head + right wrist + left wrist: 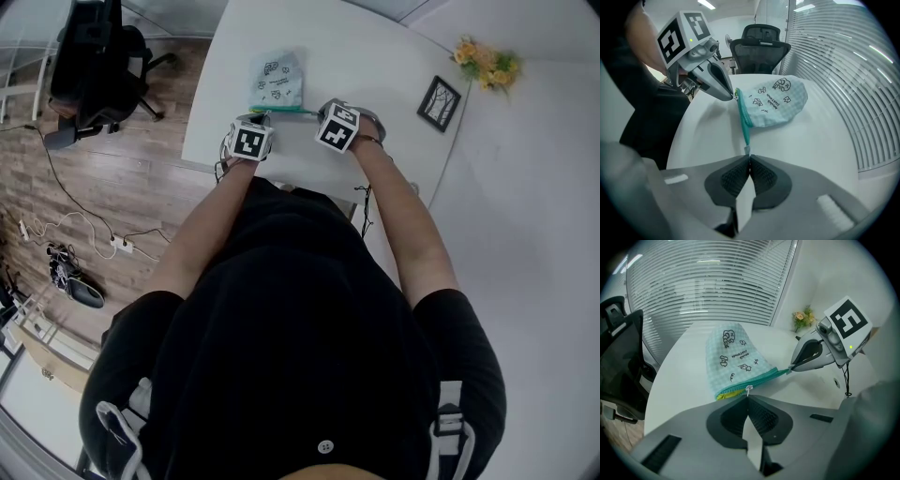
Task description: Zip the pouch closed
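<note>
Pouch [277, 79] on table [375, 56]. Left gripper [748, 395] clamped on zip pull [749, 390]. Right gripper [748, 157] pinching zip's end tab [746, 149]. Zip looks mostly closed. Short yellow-lined gap [727, 393] beyond pull left to do.

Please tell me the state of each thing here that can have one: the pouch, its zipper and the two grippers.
pouch: lying on the table, not fully closed.
zipper: mostly closed; a short open part shows yellow lining.
left gripper: jaws shut on the zipper pull.
right gripper: jaws shut on the zipper's end tab.
</note>
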